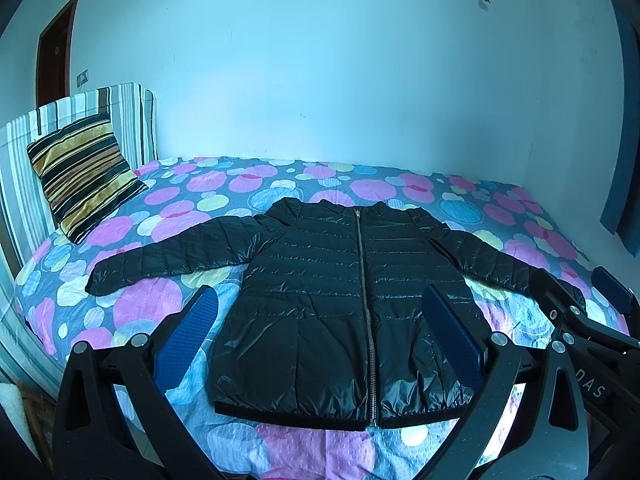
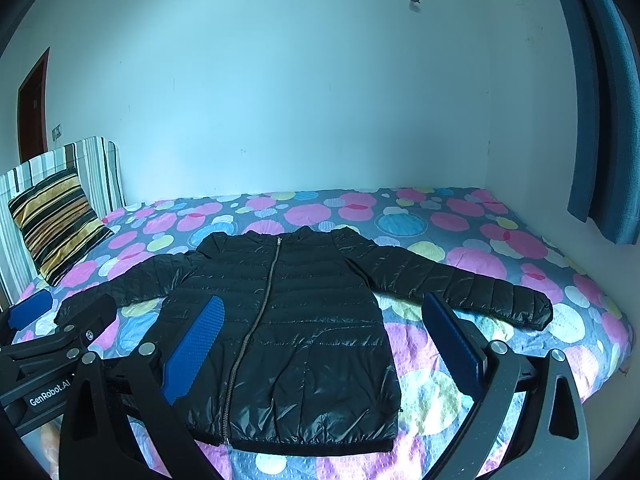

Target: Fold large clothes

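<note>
A black quilted puffer jacket (image 1: 340,300) (image 2: 288,320) lies flat on the bed, front up, zipped, both sleeves spread out sideways. My left gripper (image 1: 320,300) hovers open above the jacket's lower half, its blue pads (image 1: 188,332) wide apart with nothing between them. My right gripper (image 2: 324,312) is likewise open over the jacket's right side, one blue pad (image 2: 196,344) over the body and the other near the right sleeve (image 2: 480,288). Each gripper shows at the edge of the other's view: the right gripper (image 1: 600,312) and the left gripper (image 2: 52,332).
The bed (image 1: 540,208) carries a sheet with pink, blue and yellow circles. A striped cushion (image 1: 84,176) leans on a striped headboard (image 1: 128,120) at the left. A pale wall runs behind, a blue curtain (image 2: 608,100) hangs at the right, a dark door (image 1: 56,48) stands far left.
</note>
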`<state>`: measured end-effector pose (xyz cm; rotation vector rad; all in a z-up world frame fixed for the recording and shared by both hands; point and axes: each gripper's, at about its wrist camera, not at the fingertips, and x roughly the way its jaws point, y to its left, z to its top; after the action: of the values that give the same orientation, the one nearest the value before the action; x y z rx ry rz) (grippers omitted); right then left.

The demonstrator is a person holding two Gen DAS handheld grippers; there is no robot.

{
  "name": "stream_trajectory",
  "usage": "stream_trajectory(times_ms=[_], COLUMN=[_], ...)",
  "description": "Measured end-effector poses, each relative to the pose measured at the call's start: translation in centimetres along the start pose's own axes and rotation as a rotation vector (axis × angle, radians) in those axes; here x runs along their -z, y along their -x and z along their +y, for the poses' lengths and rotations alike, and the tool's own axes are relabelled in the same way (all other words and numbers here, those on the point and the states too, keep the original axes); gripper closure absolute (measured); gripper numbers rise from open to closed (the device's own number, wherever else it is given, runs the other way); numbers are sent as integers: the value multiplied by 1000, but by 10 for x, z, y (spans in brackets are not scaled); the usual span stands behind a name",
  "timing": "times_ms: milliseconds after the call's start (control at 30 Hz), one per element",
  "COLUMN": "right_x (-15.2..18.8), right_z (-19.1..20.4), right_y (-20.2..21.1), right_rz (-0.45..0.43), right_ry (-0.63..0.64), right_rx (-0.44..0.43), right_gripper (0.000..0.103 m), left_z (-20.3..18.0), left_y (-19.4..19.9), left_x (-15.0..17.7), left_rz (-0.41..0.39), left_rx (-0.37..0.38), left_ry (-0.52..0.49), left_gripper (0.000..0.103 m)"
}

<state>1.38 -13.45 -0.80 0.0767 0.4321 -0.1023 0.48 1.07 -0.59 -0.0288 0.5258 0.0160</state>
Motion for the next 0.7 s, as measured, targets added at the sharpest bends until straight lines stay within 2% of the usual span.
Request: stream_trajectory(times_ms=[700], right_x=[2], right_z=[1], right_y=[-3], right_rz=[10], right_ry=[2], right_rx=[5], right_gripper=[5], left_z=[0], left_y=[-1], left_x=[3], left_rz=[6], left_rx=[4], left_ry=[2], left_gripper=[2])
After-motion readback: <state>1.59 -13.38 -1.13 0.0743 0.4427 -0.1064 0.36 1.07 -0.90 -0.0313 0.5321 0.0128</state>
